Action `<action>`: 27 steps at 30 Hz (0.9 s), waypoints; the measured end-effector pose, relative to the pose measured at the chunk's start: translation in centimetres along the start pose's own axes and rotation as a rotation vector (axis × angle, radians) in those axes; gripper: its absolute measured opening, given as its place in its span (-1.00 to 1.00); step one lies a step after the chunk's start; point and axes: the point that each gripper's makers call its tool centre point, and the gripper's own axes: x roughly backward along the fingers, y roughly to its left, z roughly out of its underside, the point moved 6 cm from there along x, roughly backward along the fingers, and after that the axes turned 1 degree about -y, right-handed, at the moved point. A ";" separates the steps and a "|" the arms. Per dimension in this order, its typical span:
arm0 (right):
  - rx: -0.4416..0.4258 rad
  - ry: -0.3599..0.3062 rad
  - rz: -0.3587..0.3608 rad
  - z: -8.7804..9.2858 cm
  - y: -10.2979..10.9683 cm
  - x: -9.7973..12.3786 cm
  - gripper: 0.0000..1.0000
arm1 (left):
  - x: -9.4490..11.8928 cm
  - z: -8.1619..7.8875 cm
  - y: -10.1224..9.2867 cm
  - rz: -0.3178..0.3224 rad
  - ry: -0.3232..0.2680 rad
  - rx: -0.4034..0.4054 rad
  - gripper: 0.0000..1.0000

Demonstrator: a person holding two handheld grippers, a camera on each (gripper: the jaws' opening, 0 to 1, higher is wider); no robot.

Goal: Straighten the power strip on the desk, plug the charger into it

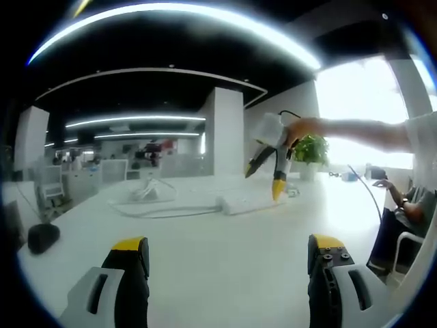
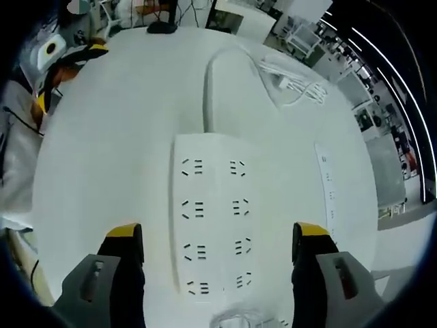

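Right gripper view looks almost straight down on the power strip [image 2: 213,219], which lies flat on the white counter [image 2: 109,137] between the two yellow-tipped jaws of the right tool [image 2: 217,247]. The jaws stand wide apart, one on either long side of the strip, and grip nothing; whether they touch the counter I cannot tell. That straddling pose suits a squeeze on the strip's sides to turn it square, so I judge the straightening step is in hand or about to start. The strip's cord [image 2: 225,68] runs away from its far end and curves right toward a loose white bundle of cable [image 2: 293,85]. Whether the charger is in that bundle I cannot tell.

In the left gripper view the left tool [image 1: 229,249] hangs low over bare counter, jaws wide open and empty, well short of the strip [image 1: 247,201], which lies farther off at mid-counter. It looks parked, leaving room for the other hand. The right tool [image 1: 263,181] shows there from the side, pointing down at the strip from above, carried on a person's outstretched arm [image 1: 362,133]. A dark mouse [image 1: 42,236] sits at the near left edge, well clear of the work. No socket on the strip is filled, so the plugging is not yet done.
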 end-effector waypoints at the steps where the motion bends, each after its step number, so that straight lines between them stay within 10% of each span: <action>1: 0.000 -0.004 0.005 0.1 0.0 0.2 0.79 | 0.0 0.0 0.0 0.001 0.000 0.001 0.98; 27: -0.088 -0.229 0.150 0.4 -0.2 3.7 0.75 | -0.2 0.1 -0.2 0.009 -0.001 0.003 0.98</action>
